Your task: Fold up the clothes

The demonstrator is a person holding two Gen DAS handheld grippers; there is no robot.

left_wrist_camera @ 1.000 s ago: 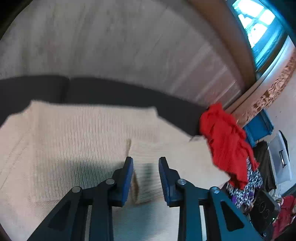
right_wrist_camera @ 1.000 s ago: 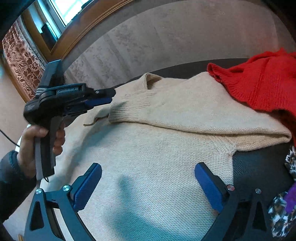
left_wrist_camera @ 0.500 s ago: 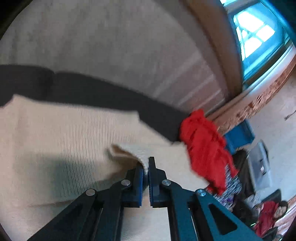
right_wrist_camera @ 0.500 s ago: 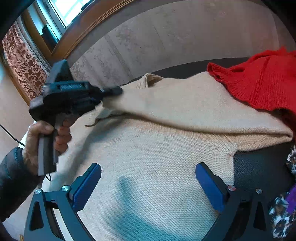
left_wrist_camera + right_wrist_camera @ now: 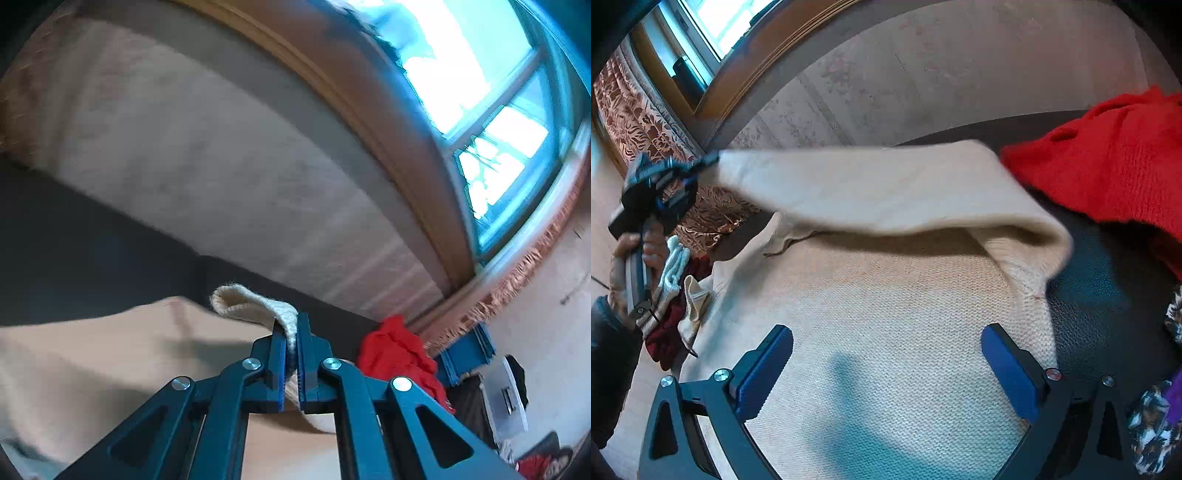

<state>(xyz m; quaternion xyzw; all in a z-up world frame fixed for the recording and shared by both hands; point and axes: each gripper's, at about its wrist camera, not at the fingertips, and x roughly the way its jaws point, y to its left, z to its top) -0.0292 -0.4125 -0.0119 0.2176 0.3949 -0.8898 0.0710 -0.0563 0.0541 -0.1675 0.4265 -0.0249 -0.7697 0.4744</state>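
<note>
Landmark: a cream ribbed-knit sweater (image 5: 886, 332) lay spread flat on a dark padded surface (image 5: 1100, 280), its body filling the middle of the right wrist view.

Sleeve: the sweater's long cream sleeve (image 5: 879, 192) was lifted clear of the sweater's body and stretched across above it, casting a shadow on the knit below; it bent back into the sweater at the shoulder, on the side nearest the dark surface.

Left gripper: the dark blue two-finger left gripper (image 5: 291, 354) had its fingers pressed nearly together on the sleeve's ribbed cuff (image 5: 255, 304), which curled up and over the fingertips. In the right wrist view the same tool (image 5: 665, 181) was held off the sweater's far edge by a hand (image 5: 635, 254) in a dark sleeve.

Right gripper: the right gripper (image 5: 886, 369) hovered over the sweater's body with its blue-padded fingers (image 5: 764, 369) spread wide, nothing between them.

Red garment: a crumpled red knitted garment (image 5: 1108, 162) lay beside the sweater's shoulder, touching the raised sleeve's edge.

Patterned fabric: a black-and-white printed cloth with a purple patch (image 5: 1156, 424) lay beyond the sweater, past the dark surface.

Small cloths: pale and dark red bits of fabric (image 5: 679, 295) sat at the sweater's far edge, beneath the hand.

Wall: a grey, faintly patterned wall (image 5: 221, 147) rose behind the sweater, with a wood-framed window (image 5: 480, 92) above.
</note>
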